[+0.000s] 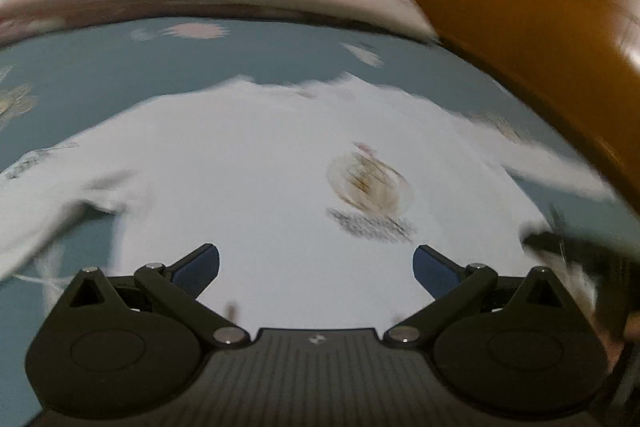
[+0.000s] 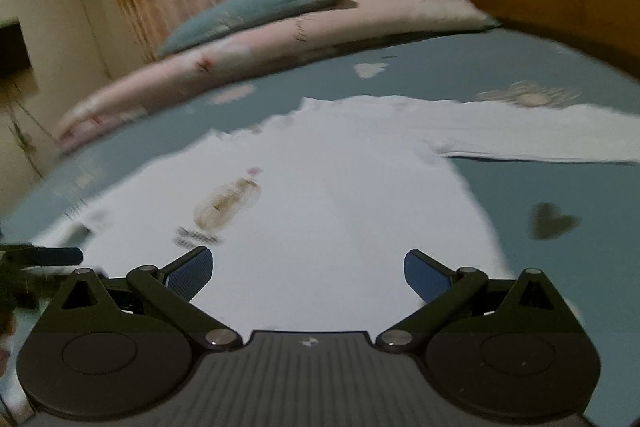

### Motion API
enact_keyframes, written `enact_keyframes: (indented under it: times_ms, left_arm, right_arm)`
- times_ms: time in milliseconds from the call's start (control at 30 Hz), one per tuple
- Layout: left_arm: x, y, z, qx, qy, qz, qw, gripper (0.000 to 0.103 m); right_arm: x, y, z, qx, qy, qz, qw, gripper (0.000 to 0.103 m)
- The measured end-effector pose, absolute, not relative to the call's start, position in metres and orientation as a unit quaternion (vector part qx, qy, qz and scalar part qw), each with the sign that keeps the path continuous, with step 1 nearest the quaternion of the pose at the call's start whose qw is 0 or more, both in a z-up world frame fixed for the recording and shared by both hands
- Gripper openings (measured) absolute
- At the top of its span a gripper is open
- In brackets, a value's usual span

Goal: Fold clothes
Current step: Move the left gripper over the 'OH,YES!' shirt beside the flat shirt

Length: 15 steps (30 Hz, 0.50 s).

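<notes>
Your left tongs point(image 1: 316, 269) stand wide open with nothing between the blue pads, and your right tongs point(image 2: 308, 273) are the same: spread apart and empty. Both hover over the lower part of the white long-sleeved top point(image 1: 256, 163), which lies spread face up on the blue bedsheet point(image 1: 100, 67), collar away from you and hem nearest the tongs. The printed motif point(image 1: 366, 183) sits just ahead and to the right of the left tongs; in the right wrist view that print point(image 2: 228, 203) lies ahead and to the left. One sleeve point(image 2: 540, 135) runs out straight, far ahead and to the right of the right tongs. The other sleeve point(image 1: 44, 227) trails off to the left of the left tongs, its cuff out of view.

Expect the top to be light, thin and limp. It will sag and drape from wherever you pinch it, and a single layer may slide over the sheet rather than lift cleanly. Nothing here is fragile, so you can clamp firmly. Take hold at edges and seams, where the cloth is thicker: the hem corners closest to the tongs, the shoulder seams, or a cuff. Pinching in the flat middle would likely bunch the fabric and perhaps catch the bedsheet too. The pictures are blurred, so the exact hem line is hard to place.
</notes>
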State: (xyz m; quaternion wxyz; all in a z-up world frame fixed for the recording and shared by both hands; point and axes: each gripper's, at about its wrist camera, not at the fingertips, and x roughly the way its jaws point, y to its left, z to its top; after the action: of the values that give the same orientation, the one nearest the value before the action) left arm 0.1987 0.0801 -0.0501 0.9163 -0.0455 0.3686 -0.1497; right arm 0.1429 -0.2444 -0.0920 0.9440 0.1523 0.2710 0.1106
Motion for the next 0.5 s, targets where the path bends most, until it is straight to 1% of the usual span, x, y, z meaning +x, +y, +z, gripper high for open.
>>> enact_keyframes:
  times_ms: [33,133,167,233,300,400,500]
  left_arm:
    - [0.211,0.093,-0.044,-0.042,0.373,-0.125,0.918,0.102]
    - [0.250,0.131,-0.027,-0.033,0.378,-0.061,0.923,0.102]
    - [0.263,0.142,-0.024,-0.042,0.379,-0.048,0.923,0.102]
    - [0.295,0.165,-0.027,-0.088,0.405,-0.022,0.910,0.102]
    - [0.320,0.183,-0.034,-0.143,0.413,-0.006,0.899,0.102]
    - [0.348,0.204,-0.048,-0.231,0.427,-0.017,0.874,0.102]
    - [0.364,0.210,-0.063,-0.267,0.427,-0.015,0.864,0.102]
  right_arm:
    - [0.145,-0.242,-0.097,0.158,0.265,0.118,0.944,0.103]
    - [0.154,-0.229,-0.110,0.141,0.311,0.132,0.931,0.103]
    - [0.154,-0.226,-0.109,0.124,0.314,0.135,0.932,0.103]
    - [0.150,-0.219,-0.103,0.084,0.305,0.146,0.937,0.103]
    - [0.145,-0.215,-0.098,0.059,0.296,0.149,0.941,0.103]
    - [0.147,-0.221,-0.098,0.073,0.311,0.158,0.934,0.103]
    - [0.151,-0.231,-0.101,0.105,0.333,0.152,0.925,0.103]
